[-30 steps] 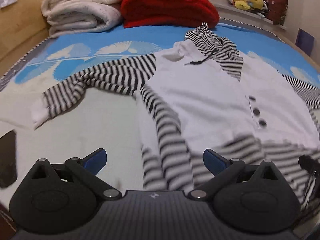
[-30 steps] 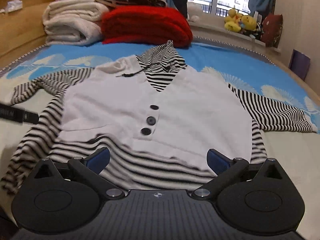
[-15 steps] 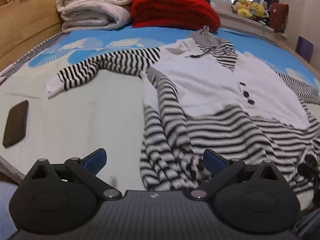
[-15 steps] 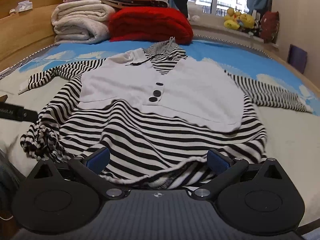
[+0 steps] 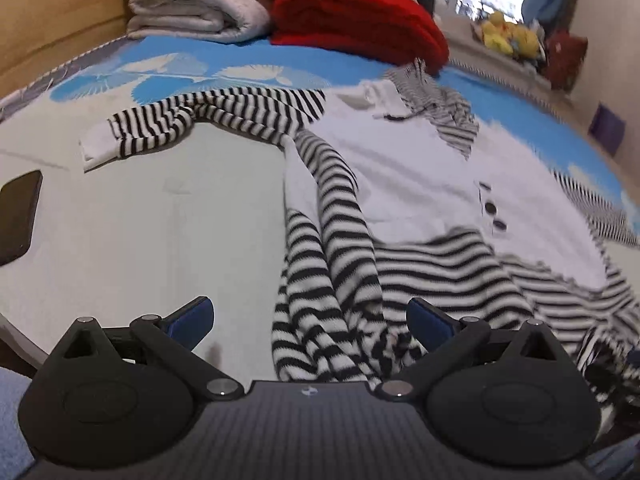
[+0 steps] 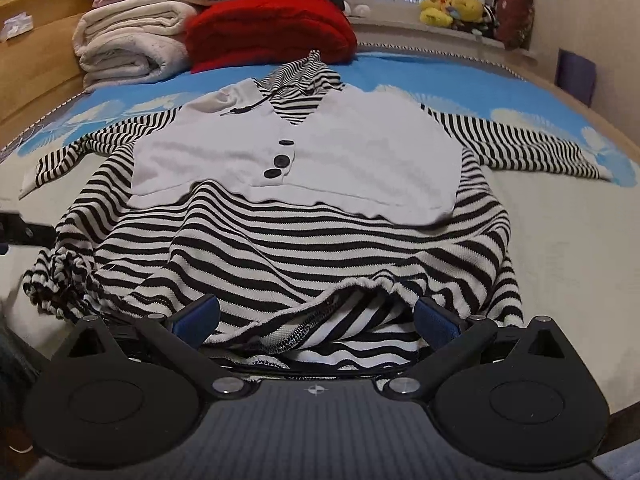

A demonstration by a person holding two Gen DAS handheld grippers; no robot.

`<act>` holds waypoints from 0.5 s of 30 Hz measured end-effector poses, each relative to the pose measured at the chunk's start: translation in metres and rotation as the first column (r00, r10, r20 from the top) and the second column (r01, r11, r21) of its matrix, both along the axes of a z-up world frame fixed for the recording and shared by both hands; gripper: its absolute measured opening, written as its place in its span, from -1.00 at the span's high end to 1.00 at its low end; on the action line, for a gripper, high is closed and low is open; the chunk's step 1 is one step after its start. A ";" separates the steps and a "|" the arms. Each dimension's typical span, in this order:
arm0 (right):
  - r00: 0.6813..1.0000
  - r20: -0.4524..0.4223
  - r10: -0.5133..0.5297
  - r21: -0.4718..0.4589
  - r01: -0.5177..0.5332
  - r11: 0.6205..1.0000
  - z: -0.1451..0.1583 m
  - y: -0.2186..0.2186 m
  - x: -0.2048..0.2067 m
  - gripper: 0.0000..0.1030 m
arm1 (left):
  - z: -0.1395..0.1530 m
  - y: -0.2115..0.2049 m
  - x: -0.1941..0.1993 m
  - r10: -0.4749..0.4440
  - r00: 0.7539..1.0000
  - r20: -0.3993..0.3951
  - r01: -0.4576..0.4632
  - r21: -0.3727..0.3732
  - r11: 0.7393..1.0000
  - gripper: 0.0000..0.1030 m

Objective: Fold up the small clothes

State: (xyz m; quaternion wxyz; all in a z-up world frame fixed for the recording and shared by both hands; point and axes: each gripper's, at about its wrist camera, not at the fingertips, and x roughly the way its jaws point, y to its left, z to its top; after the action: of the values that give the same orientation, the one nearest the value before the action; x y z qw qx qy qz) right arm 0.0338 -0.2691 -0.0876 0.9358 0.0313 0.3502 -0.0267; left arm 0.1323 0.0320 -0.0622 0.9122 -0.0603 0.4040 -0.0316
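A small black-and-white striped top with a white buttoned vest front (image 6: pixel 304 160) lies face up on the bed, hem towards me, sleeves spread out to both sides. In the left wrist view the top (image 5: pixel 420 184) fills the right half, its near left hem corner bunched up. My left gripper (image 5: pixel 310 318) is open, low over that bunched corner. My right gripper (image 6: pixel 316 316) is open over the middle of the rumpled hem (image 6: pixel 320 332). Neither holds cloth.
Folded white blankets (image 6: pixel 132 44) and a red blanket (image 6: pixel 272 28) are stacked at the far end of the bed. A dark phone (image 5: pixel 18 212) lies on the sheet at the left. Plush toys (image 6: pixel 452 8) sit on the windowsill. The bed's near edge lies just below both grippers.
Both grippers have drawn back towards the near edge of the bed, from over the vest to the hem. The striped lower body and hem have come into view, now bunched and wrinkled.
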 end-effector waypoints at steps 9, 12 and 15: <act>0.999 -0.047 -0.005 0.044 0.007 0.999 -0.006 0.001 0.011 -0.98 | -0.026 0.000 0.009 -0.048 0.991 -0.126 0.056 0.055 0.997 0.85; 0.999 -0.046 -0.015 0.026 0.017 1.000 -0.006 0.002 0.012 -0.98 | -0.025 0.018 0.007 0.018 0.989 -0.145 -0.012 0.036 0.999 0.85; 0.999 -0.039 -0.037 0.023 0.038 0.999 -0.005 0.000 0.012 -0.98 | -0.029 0.025 0.006 0.034 0.986 -0.165 -0.026 0.050 0.998 0.84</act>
State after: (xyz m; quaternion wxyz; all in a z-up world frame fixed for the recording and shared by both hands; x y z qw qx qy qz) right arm 0.0461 -0.2691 -0.0925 0.9277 0.0483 0.3680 -0.0409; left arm 0.1382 0.0573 -0.0910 0.8769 -0.0472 0.4784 -0.0030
